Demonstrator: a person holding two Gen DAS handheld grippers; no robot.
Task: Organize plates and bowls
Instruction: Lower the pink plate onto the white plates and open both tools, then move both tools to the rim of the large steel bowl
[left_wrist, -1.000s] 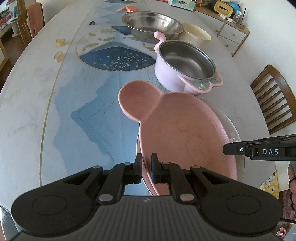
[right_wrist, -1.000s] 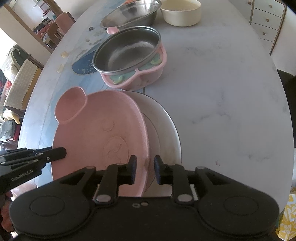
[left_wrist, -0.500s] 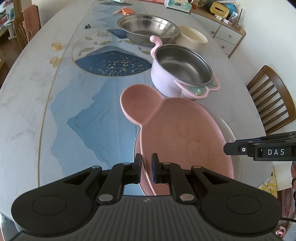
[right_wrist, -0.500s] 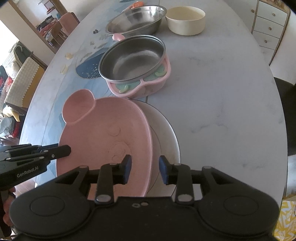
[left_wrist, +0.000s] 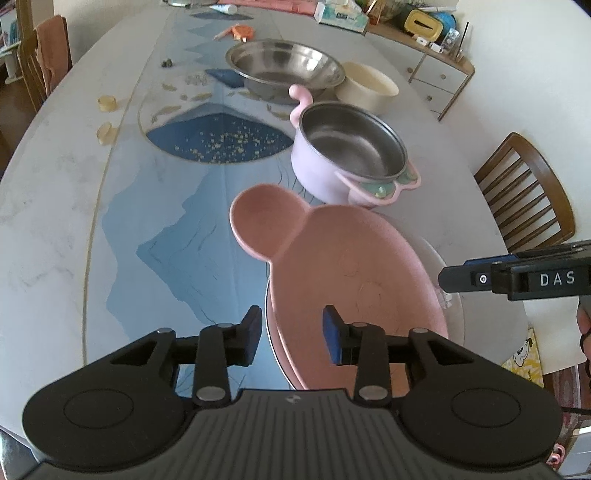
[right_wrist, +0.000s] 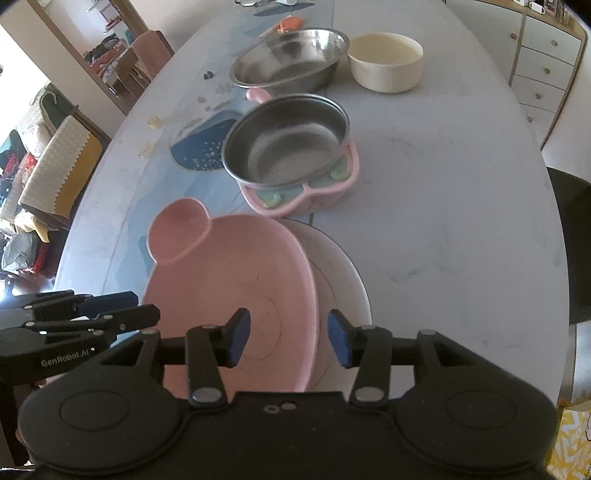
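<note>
A big table (left_wrist: 55, 206) has a blue mountain picture (left_wrist: 184, 236) down its middle. Two small yellow round things (left_wrist: 107, 103) sit near its left edge. A wooden chair (left_wrist: 524, 192) stands at the right side — behind it, a drawer cabinet (left_wrist: 439, 79). Far back lie a tissue pack (left_wrist: 341, 16) and a small orange thing (left_wrist: 242, 31).

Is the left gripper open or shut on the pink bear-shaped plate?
Open. The left gripper has blue pads spread, straddling the pink bear-shaped plate's rim without touching.
</note>
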